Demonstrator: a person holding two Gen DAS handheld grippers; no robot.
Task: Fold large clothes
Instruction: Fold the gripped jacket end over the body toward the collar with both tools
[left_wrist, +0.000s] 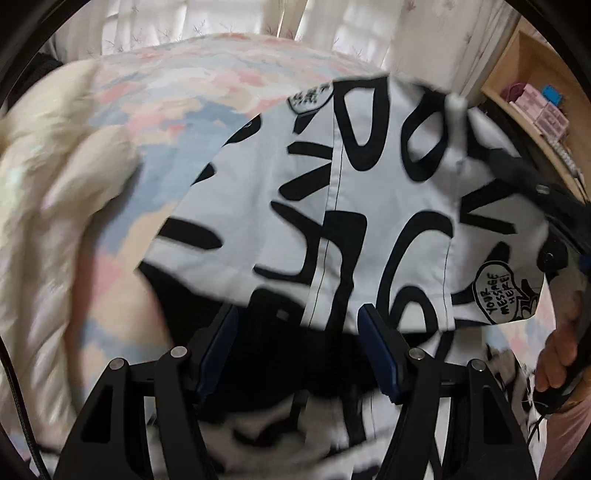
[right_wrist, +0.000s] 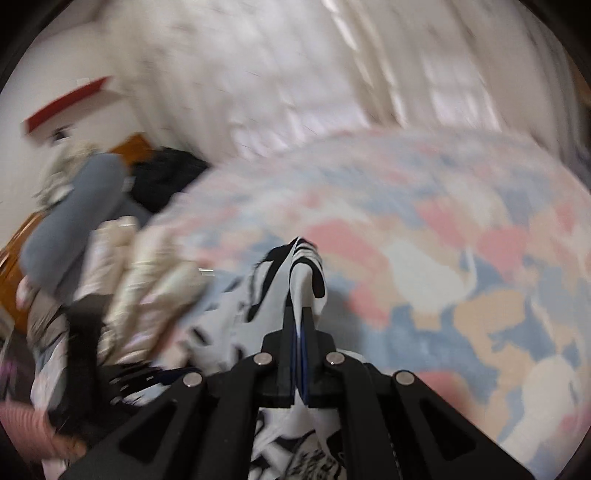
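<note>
Over bedspread, right gripper tilts down, pinching garment.

The left tongs are black, with open triangle cut-outs in the arms, round silver screws at the joints and dark blue pads on the fingers. The right tongs have the same black frame, silver screws and blue pads. A hand shows beside a pink garment.
</note>
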